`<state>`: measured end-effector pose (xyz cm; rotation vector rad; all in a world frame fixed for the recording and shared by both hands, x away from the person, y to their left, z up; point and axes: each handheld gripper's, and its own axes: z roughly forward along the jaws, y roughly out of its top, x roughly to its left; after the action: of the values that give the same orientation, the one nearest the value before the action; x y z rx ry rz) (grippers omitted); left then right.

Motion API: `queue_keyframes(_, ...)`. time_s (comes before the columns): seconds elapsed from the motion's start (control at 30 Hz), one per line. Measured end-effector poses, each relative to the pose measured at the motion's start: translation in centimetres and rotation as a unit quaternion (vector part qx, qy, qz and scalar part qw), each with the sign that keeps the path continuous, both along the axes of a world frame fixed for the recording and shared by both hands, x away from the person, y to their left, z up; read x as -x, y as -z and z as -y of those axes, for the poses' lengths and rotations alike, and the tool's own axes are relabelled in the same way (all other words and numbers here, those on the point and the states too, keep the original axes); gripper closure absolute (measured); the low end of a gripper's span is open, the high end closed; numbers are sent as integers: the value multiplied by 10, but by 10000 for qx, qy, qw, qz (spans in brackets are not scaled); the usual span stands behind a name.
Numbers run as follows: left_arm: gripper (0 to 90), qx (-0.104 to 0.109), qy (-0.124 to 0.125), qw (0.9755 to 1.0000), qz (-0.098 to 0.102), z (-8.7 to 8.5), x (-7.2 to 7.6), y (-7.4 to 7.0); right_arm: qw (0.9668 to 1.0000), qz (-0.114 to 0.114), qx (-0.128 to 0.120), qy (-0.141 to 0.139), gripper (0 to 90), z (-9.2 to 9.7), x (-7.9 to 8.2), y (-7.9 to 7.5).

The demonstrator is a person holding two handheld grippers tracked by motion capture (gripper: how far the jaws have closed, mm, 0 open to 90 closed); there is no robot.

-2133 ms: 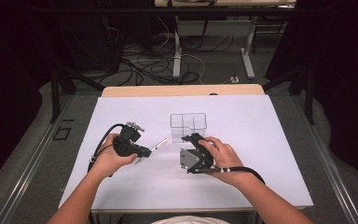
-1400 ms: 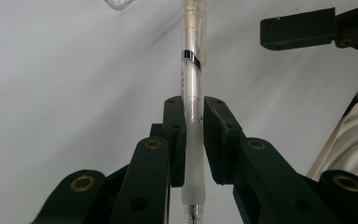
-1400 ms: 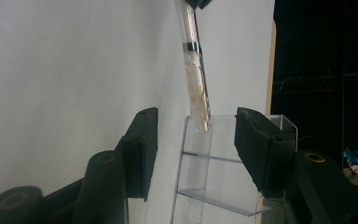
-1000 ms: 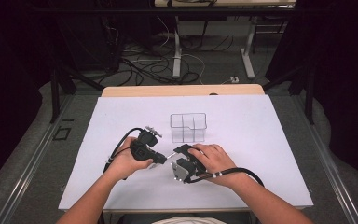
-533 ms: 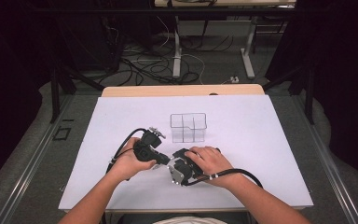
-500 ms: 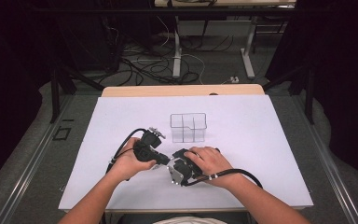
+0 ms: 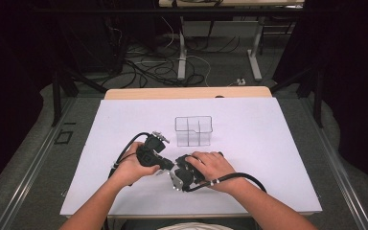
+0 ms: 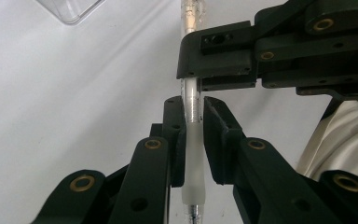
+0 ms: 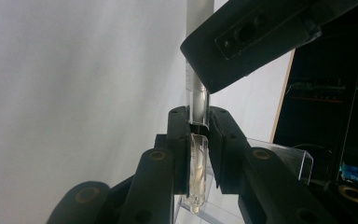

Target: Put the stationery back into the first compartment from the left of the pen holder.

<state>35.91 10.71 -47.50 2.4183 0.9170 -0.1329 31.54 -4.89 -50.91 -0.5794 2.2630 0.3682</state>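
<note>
1. Both hands are bunched together just on the person's side of the clear divided organiser (image 7: 193,130), and between them is a clear pen (image 8: 192,140) held off the white table cover (image 7: 268,143).
2. The left gripper (image 7: 165,164) is clamped on the pen's frosted grip section; the left gripper view shows its jaws pressed flat on either side of the barrel.
3. The right gripper (image 7: 175,168) is closed on the same pen too. In the right gripper view, its jaws pinch the transparent end piece (image 9: 196,163), which looks like the cap, though I cannot be sure.
4. So it's one pen, two grips, tip to tip, nearer the person than the organiser and slightly to its left.
5. My read: this is a pull-apart or push-together along the pen's axis. To do it well, keep both grippers in one straight line, with no bending at the joint.
6. Hold the left clamp firm as the anchor and let the right travel straight along the barrel.
7. Keep the squeeze moderate. Thin clear plastic can crack or slip sideways.
</note>
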Motion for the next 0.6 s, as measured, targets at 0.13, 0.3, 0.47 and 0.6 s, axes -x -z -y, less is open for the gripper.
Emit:
queue_keyframes(0.13,794,65,-21,10000,-7,-1,-1,0,9999,50,-97,5,796,0,-1,1)
queue_keyframes(0.3,791,142,-44,9999,-7,-2,-2,0,9999,12,-129,71,797,1,-2,0)
queue_keyframes(0.47,765,185,-76,9998,35,-4,-2,1,9999,-67,-73,113,797,0,-2,-1)
queue_keyframes(0.6,709,215,-80,9997,125,-6,-3,1,9999,-83,-72,89,798,-1,-1,-1)
